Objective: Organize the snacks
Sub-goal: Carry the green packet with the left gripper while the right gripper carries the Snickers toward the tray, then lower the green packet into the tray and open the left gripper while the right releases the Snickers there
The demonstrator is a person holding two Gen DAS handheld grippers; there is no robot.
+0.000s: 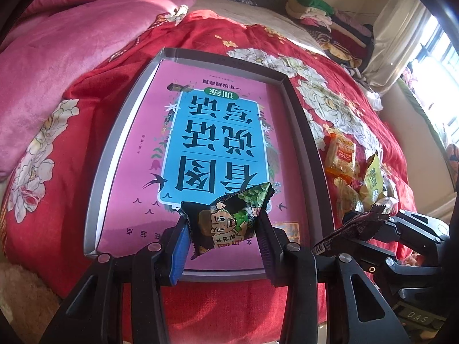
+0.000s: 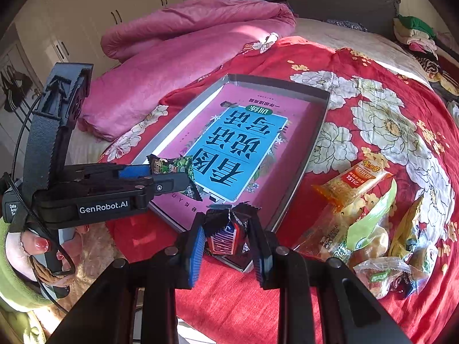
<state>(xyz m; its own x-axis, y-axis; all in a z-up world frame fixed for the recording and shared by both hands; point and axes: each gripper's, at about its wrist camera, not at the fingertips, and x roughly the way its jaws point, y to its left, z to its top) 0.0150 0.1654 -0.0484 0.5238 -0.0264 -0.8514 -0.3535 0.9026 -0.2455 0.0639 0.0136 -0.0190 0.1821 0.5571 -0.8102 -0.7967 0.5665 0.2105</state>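
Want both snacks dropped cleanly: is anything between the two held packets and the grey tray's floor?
Nothing visible blocks them. The green-and-black packet in the left claw and the dark red packet in the right claw hang over the grey tray, which holds only a flat book.

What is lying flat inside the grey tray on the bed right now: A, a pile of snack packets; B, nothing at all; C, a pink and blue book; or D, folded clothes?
C: a pink and blue book fills the floor of the grey tray, while the loose snack packets lie outside it on the red floral bedspread.
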